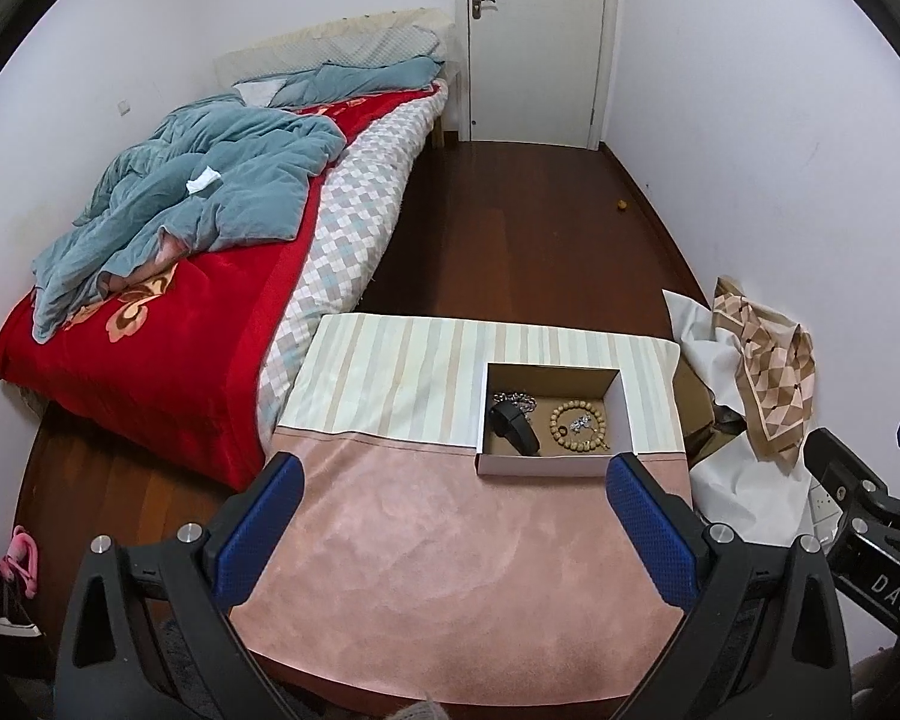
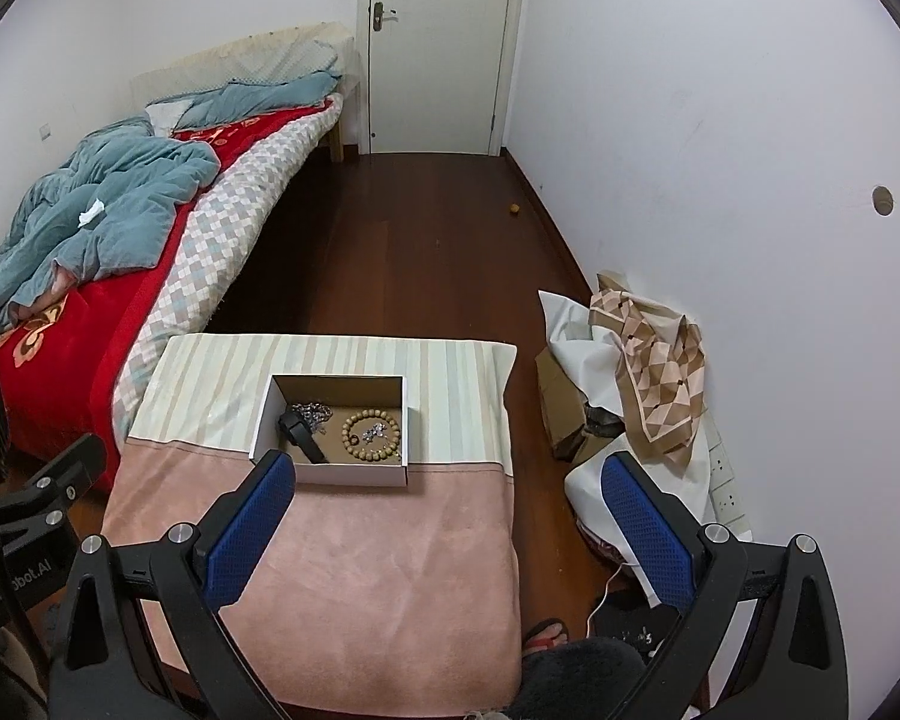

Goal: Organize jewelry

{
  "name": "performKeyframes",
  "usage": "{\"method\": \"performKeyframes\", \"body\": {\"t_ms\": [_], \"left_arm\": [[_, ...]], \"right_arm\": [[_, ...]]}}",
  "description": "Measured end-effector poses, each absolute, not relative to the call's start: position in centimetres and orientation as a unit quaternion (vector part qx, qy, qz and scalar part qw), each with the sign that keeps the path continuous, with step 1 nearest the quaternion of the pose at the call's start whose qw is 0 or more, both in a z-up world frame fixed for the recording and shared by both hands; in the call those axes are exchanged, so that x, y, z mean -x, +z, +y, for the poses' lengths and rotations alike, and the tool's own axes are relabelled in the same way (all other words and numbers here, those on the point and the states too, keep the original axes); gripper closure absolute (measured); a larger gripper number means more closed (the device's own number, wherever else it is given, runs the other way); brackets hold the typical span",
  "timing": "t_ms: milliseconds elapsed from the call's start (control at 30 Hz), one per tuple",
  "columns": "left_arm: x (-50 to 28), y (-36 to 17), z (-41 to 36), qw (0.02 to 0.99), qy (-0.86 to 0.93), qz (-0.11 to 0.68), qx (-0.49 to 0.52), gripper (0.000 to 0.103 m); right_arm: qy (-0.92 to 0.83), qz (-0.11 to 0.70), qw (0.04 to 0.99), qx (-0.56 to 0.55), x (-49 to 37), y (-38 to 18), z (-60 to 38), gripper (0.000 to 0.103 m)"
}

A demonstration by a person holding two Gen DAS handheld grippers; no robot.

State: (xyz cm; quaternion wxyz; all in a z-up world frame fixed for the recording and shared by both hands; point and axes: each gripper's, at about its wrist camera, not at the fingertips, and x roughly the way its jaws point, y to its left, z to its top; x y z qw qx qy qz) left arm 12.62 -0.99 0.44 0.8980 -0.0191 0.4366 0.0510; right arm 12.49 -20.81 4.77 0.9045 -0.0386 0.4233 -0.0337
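Note:
An open cardboard box [image 1: 546, 467] stands on the cloth-covered table [image 1: 426, 552]. Inside lie a wooden bead bracelet [image 1: 577, 425], a small silver piece [image 1: 581, 421] within its ring, a silver chain [image 1: 519, 401] and a black watch band [image 1: 513, 427]. The box [image 2: 342, 473], bead bracelet [image 2: 371, 436], chain [image 2: 312, 411] and black band [image 2: 300, 435] also show in the right wrist view. My left gripper [image 1: 453, 480] is open and empty, short of the box. My right gripper [image 2: 450, 480] is open and empty, to the box's right.
A bed [image 1: 198, 252] with a red blanket and blue quilt stands left of the table. A pile of white and patterned cloth over a cardboard carton [image 2: 642, 360] sits against the right wall. Dark wood floor [image 2: 420, 252] leads to a shut door [image 2: 441, 42].

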Motion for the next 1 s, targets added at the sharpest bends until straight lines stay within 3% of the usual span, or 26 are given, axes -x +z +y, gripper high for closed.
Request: {"method": "performKeyframes", "body": {"t_ms": [1000], "left_arm": [[-12.61,-0.14,-0.72,0.896,0.049,0.44,0.018,0.0]], "right_arm": [[-0.02,0.437,0.899,0.033,-13.34,4.19,-20.88,0.0]]}}
